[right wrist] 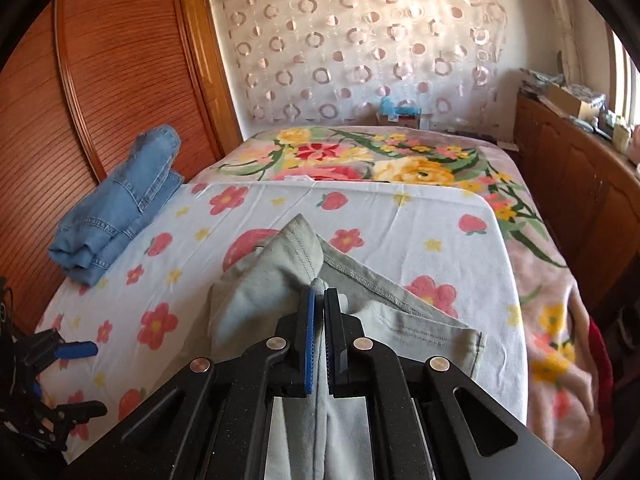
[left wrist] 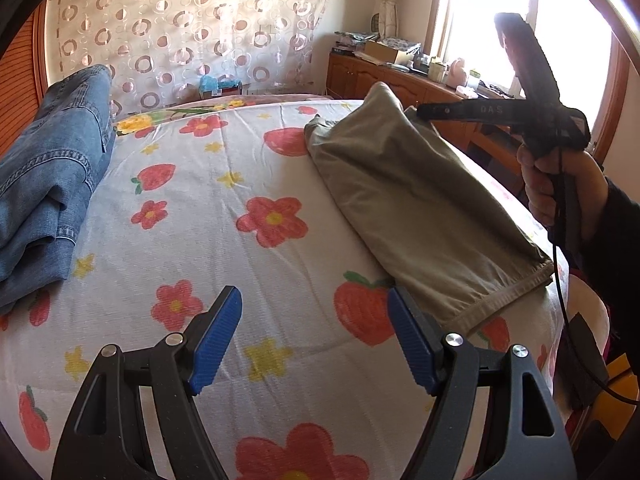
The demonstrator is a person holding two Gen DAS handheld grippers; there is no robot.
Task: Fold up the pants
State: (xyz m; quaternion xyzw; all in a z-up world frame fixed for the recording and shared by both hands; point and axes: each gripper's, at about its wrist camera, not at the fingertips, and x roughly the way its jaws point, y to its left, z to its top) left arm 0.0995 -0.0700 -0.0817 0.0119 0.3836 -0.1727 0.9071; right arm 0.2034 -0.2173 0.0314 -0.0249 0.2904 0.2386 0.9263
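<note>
Khaki pants (right wrist: 280,276) lift off the bed (left wrist: 256,152) (flowered sheet), pinched in my right tongs (right wrist: 319,296); my left tongs (left wrist: 314,308) hang released, empty.

Bright window (left wrist: 492,20) glare (overexposed), fisheye-curved edges

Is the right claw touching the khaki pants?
Touching. The right wrist view shows the right claw shut on a fold of the khaki pants.
</note>
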